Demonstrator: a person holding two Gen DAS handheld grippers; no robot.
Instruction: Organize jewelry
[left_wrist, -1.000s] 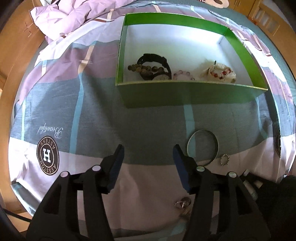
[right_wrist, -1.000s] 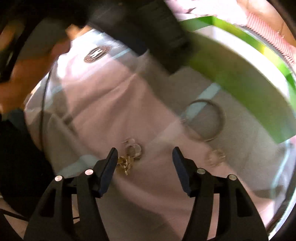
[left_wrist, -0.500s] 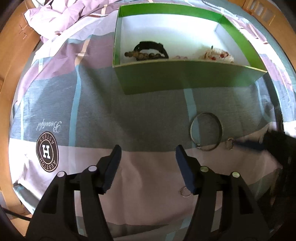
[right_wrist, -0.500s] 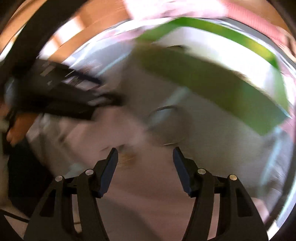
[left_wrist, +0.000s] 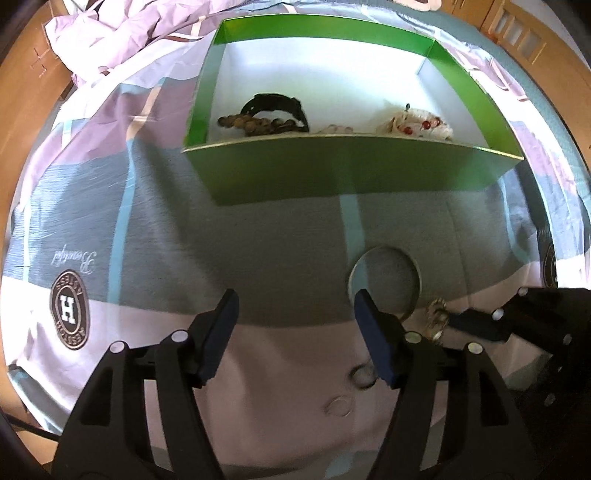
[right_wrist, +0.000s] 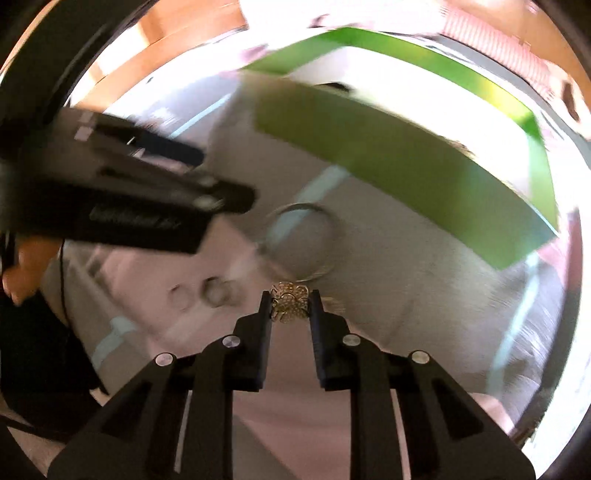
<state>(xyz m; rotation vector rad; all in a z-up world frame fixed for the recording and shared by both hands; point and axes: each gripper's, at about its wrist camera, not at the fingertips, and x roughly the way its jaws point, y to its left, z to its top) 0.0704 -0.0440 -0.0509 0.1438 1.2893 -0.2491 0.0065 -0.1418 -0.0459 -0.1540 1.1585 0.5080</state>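
While the left gripper (left_wrist: 293, 325) hung spread above the bedsheet (left_wrist: 258, 266), the right gripper (right_wrist: 289, 306) pinched a gold filigree ring (right_wrist: 290, 303) beside the silver bangle (right_wrist: 301, 242), near the green box (left_wrist: 351, 166).

A: What blocks the way ahead of the left gripper (left_wrist: 295, 325)?
B: The green box (left_wrist: 351, 177) fills the upper centre; its near wall stands upright. Bare bedsheet (left_wrist: 177, 236) lies open between.
A: And lower right?
B: The right gripper (left_wrist: 448, 321) reaches in beside the silver bangle (left_wrist: 384, 282).
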